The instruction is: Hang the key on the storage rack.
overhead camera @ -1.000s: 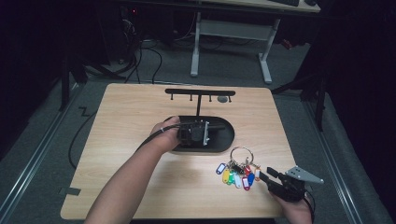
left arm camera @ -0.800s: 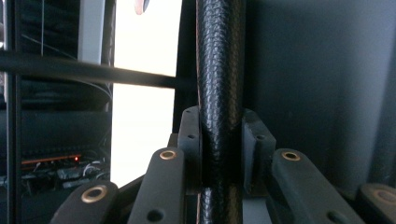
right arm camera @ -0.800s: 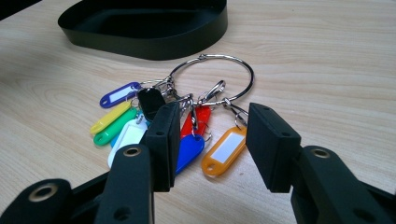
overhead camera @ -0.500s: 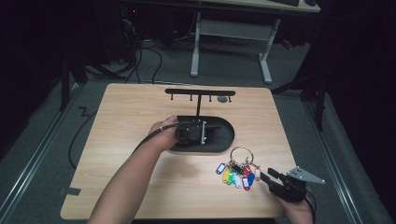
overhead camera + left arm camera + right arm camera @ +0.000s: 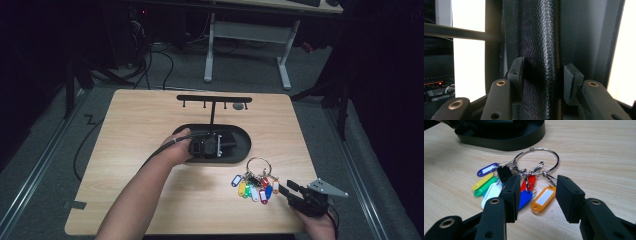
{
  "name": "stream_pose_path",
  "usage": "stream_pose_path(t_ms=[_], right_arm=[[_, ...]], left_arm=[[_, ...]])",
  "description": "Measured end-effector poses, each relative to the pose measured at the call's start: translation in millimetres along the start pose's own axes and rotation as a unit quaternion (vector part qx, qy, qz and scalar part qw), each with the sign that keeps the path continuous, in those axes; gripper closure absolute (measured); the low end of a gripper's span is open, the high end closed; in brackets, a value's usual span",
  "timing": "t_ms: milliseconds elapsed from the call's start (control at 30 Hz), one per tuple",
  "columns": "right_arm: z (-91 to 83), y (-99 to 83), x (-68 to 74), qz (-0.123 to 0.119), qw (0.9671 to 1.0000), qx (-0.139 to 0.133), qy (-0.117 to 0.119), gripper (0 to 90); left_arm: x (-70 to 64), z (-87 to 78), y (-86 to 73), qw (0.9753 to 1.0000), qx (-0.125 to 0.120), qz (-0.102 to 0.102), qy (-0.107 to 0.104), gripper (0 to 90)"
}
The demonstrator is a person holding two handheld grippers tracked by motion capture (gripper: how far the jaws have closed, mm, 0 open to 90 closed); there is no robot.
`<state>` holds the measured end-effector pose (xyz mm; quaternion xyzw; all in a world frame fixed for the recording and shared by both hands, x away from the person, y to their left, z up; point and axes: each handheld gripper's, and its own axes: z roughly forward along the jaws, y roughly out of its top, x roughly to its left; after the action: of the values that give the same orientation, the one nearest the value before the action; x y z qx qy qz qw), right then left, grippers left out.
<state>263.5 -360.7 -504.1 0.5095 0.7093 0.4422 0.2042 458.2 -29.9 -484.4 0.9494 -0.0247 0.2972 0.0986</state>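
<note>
A black key stand [image 5: 239,150] with an oval base and a T-shaped hook bar [image 5: 214,99] stands mid-table. My left gripper [image 5: 222,144] lies on that base, its jaws closed around a black leather-textured part of the stand [image 5: 541,50]; the left pad presses it and the right pad sits just at its edge. A steel ring [image 5: 258,167] with several coloured key tags [image 5: 491,182] lies on the wood to the right of the base. My right gripper [image 5: 285,189] [image 5: 537,187] sits low just short of the tags, open, with nothing between its fingers.
The wooden table [image 5: 140,130] has bare surface left of the stand and along the front. A small grey object [image 5: 239,106] lies behind the hook bar. Its right edge runs close to my right hand. A metal desk frame [image 5: 250,45] stands beyond the far edge.
</note>
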Motion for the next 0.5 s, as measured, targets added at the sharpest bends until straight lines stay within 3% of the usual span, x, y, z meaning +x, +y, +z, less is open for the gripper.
stream_pose_path(t_ms=[267,333,500], right_arm=[[0.5,0.8,0.4,-0.001,1.0000,0.001,0.001,55.5],[1.0,0.9,0.8,-0.003,1.0000,0.002,0.001,55.5],[2.7,1.9,2.2,-0.003,1.0000,0.004,0.001,55.5]], left_arm=[[-3.2,-17.5,-7.2,0.9994,-0.025,-0.018,-0.013,59.3],[-4.0,-23.2,-9.4,0.9993,-0.030,-0.020,-0.007,60.5],[-3.3,-39.7,-16.6,0.9975,-0.051,-0.049,-0.008,63.0]])
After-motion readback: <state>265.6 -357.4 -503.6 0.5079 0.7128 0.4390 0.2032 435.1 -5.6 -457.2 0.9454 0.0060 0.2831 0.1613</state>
